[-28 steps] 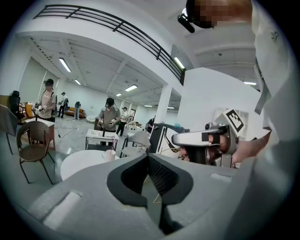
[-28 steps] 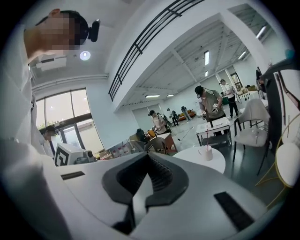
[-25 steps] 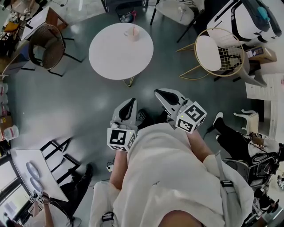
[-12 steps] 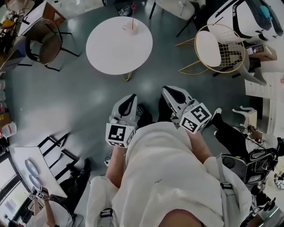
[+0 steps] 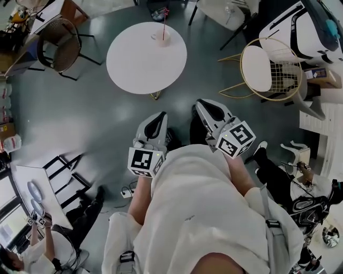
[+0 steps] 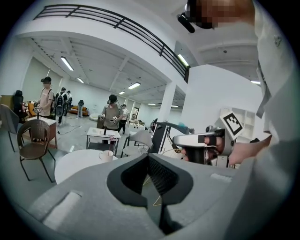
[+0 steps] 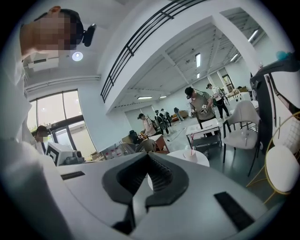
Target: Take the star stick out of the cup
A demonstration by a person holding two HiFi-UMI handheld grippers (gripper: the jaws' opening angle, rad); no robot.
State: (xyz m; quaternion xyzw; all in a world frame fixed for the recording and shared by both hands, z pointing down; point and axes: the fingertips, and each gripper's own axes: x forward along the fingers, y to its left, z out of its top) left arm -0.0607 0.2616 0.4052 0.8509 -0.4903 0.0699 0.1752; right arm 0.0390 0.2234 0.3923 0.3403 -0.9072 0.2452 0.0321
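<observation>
Head view shows little change in 1 second: the left gripper (image 5: 159, 116) and right gripper (image 5: 203, 105), both clenched empty, stay well short of the table (image 5: 134, 67). The star stick (image 5: 165, 16) stands in the cup (image 5: 162, 37) near the table's far edge; the approach has barely begun.

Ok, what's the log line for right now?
left gripper: shut, empty | right gripper: shut, empty | cup: on white table, away from grippers | star stick: in cup
</observation>
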